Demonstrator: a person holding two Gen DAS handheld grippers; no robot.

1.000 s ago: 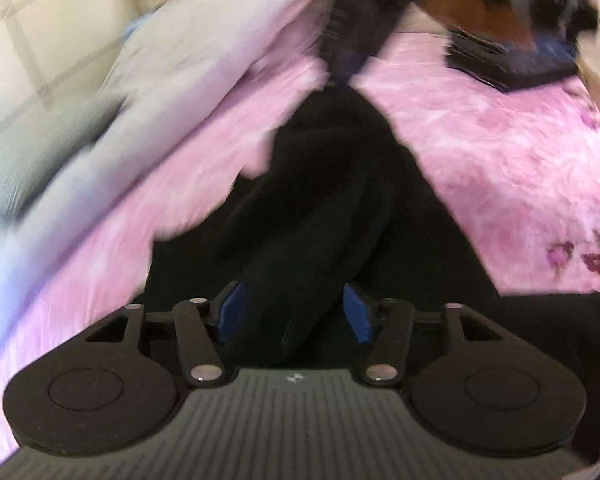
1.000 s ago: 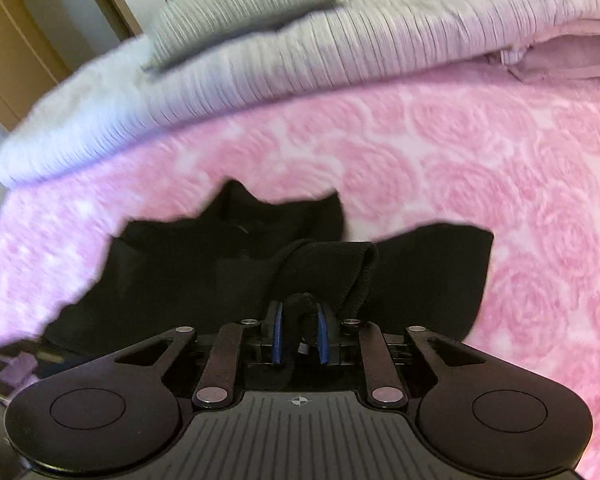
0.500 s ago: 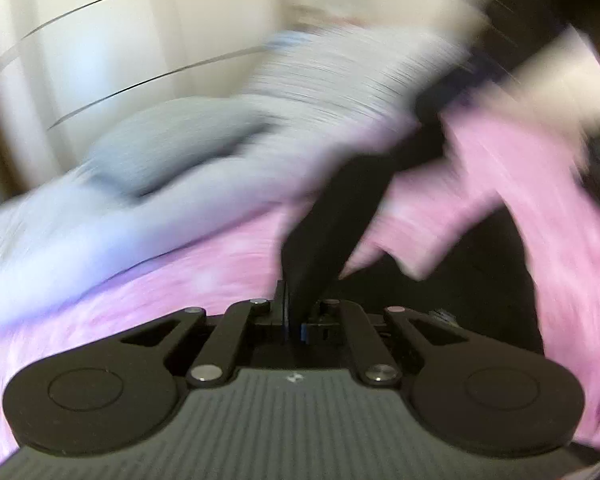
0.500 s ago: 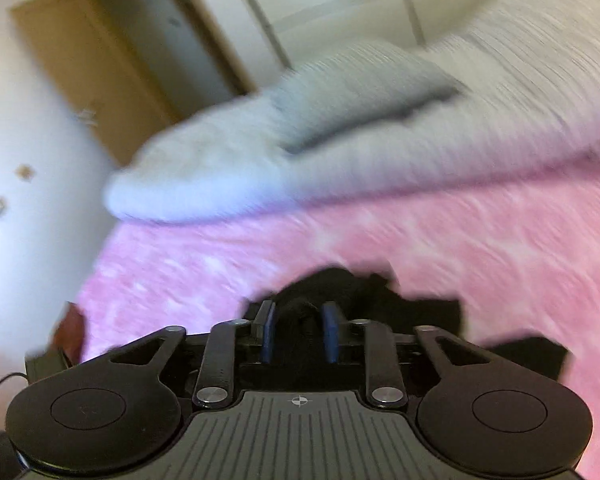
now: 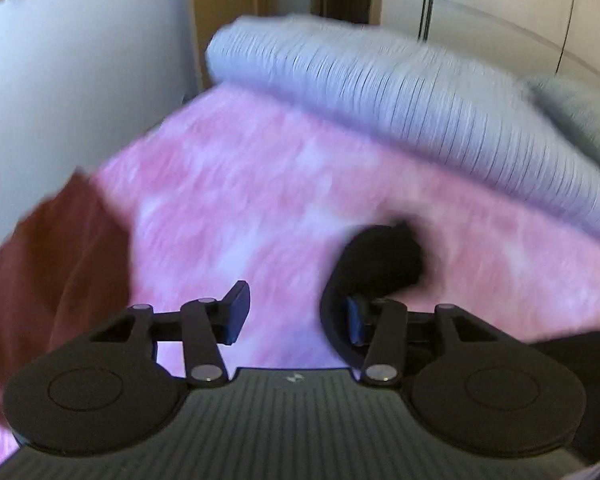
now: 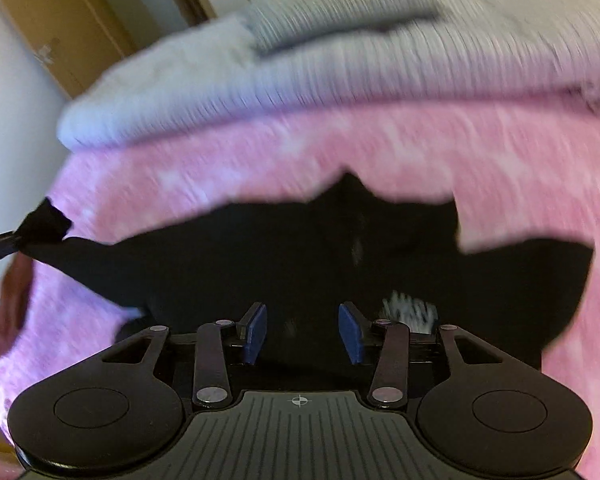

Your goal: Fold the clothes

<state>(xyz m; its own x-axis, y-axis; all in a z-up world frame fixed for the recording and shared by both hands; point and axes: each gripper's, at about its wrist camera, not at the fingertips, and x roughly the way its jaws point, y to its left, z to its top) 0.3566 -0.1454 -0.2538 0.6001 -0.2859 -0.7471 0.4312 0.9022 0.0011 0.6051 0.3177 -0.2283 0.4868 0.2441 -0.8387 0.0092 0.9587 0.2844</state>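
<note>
Tongs [image 5: 294, 314] opening – black garment [image 6: 340, 256] released, sleeve drawn out sideways

2 close wrist views, angled down over one pink bedspread [image 5: 260, 184]

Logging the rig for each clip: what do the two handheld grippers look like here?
Both match: the left gripper and right gripper are black, with blue pads on the jaws, silver pivot pins, round discs either side and a ribbed grey body bearing a small white mark.
</note>
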